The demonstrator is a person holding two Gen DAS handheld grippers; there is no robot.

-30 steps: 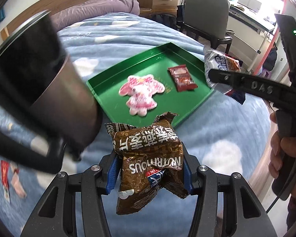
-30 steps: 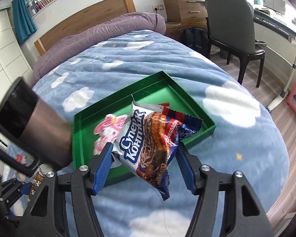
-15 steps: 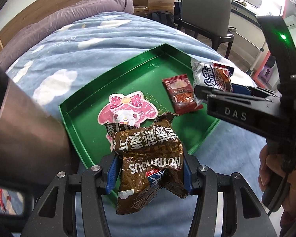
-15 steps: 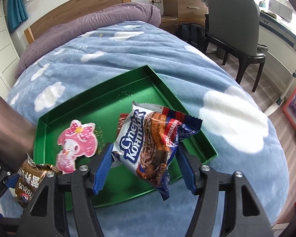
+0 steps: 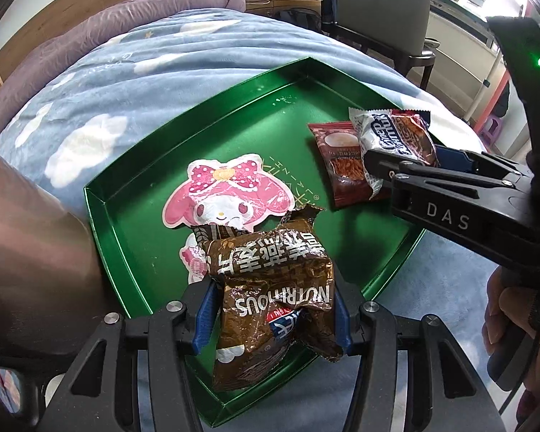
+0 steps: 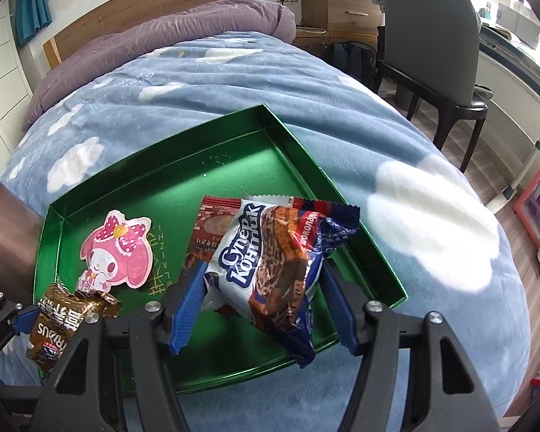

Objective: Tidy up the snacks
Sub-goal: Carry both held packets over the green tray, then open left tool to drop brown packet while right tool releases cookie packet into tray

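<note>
Left gripper [image 5: 273, 318] pinching brown pack [image 5: 270, 302] over near corner of green tray [image 5: 133, 277] | right gripper [image 6: 259, 306] pinching white-blue pack [image 6: 266, 266] above red packet [image 6: 212, 226] | pink pouch [image 5: 226, 194] flat in tray

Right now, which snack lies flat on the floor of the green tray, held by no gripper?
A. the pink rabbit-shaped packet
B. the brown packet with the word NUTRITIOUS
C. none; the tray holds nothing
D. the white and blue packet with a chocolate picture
A: the pink rabbit-shaped packet lies on the green tray with no fingers around it, while the other two packets are each pinched in a gripper.
</note>
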